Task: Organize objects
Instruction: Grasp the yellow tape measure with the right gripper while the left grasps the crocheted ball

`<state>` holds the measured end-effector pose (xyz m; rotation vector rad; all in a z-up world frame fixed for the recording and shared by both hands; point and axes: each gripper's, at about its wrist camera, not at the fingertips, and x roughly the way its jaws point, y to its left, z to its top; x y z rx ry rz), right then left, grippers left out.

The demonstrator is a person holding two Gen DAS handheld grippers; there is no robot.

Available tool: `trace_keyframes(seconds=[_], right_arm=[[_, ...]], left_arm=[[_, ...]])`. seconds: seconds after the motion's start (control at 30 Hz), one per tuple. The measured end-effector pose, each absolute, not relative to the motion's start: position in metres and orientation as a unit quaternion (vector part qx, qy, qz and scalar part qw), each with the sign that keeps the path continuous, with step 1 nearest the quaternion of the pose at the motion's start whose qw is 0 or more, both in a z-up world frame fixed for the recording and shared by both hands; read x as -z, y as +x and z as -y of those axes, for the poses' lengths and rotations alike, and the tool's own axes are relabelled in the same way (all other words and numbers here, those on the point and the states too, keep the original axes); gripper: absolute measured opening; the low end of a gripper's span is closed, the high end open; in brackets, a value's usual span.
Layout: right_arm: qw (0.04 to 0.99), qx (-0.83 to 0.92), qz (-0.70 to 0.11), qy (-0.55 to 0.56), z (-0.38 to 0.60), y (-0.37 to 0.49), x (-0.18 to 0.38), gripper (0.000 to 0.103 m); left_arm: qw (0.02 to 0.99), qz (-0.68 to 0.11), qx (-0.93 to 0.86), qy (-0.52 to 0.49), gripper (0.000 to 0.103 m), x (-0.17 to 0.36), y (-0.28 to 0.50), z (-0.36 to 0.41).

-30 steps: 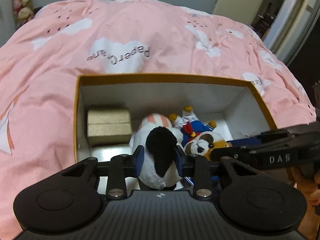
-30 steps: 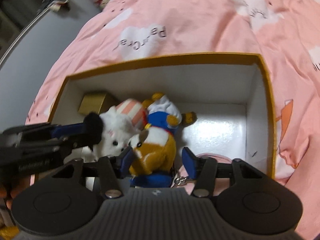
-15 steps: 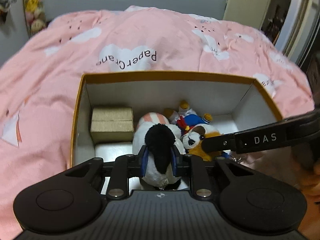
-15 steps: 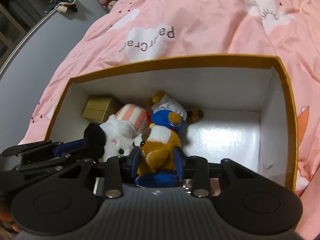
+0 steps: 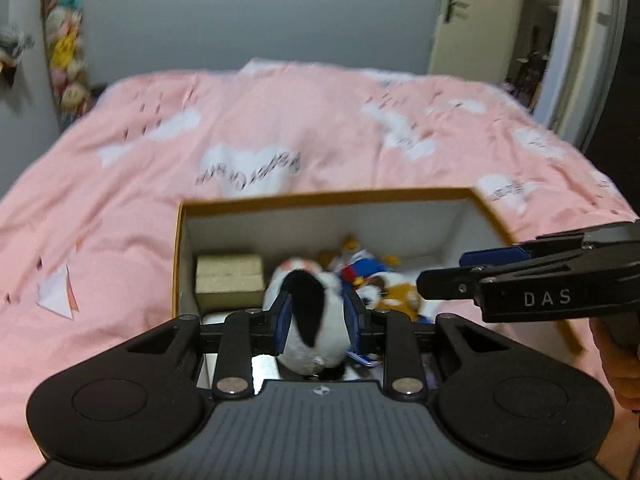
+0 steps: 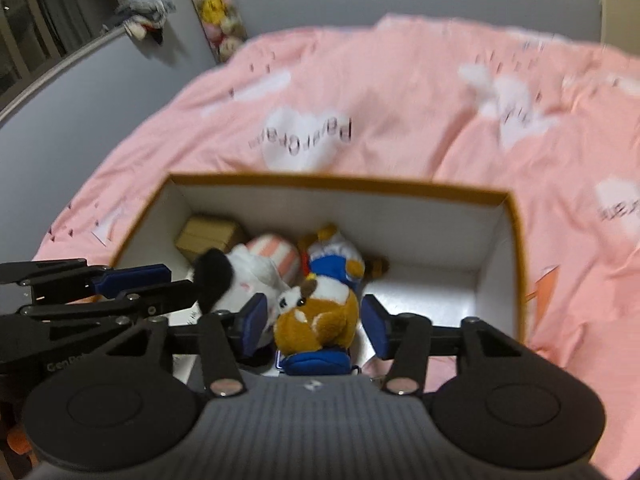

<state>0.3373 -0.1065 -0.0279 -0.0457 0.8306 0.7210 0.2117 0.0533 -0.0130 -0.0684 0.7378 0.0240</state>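
Inside the box (image 6: 500,256) on the bed (image 5: 280,128), both toys lay dropped: left tongs (image 5: 316,316) opening around the panda (image 5: 320,332), right tongs (image 6: 314,318) opening, clear of the dog (image 6: 320,320). Withdrawal seemed next.

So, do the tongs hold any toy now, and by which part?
Right tongs: opening, clear of the brown plush toy between them. Left tongs: opening around the white plush toy at its black ear; whether they grip cannot be told.
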Motion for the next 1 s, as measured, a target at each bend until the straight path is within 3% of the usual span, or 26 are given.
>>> trace_keyframes(seconds=[0.33,0.67,1.0], right_arm=[[0.894,-0.316,-0.315,-0.036,0.168,0.223,0.0,0.055],[0.864,-0.238,-0.431,-0.107,0.198,0.174,0.076,0.055],[0.824,-0.238,-0.51,-0.067,0.208,0.185,0.122,0.055]], left_arm=[[0.949,-0.314,0.035,-0.01,0.032,-0.014,0.137,-0.01],[0.911,-0.397,0.111,-0.008,0.032,0.043,0.13,0.023],[0.877,-0.469,0.105,-0.009,0.032,0.076,0.131,0.027]])
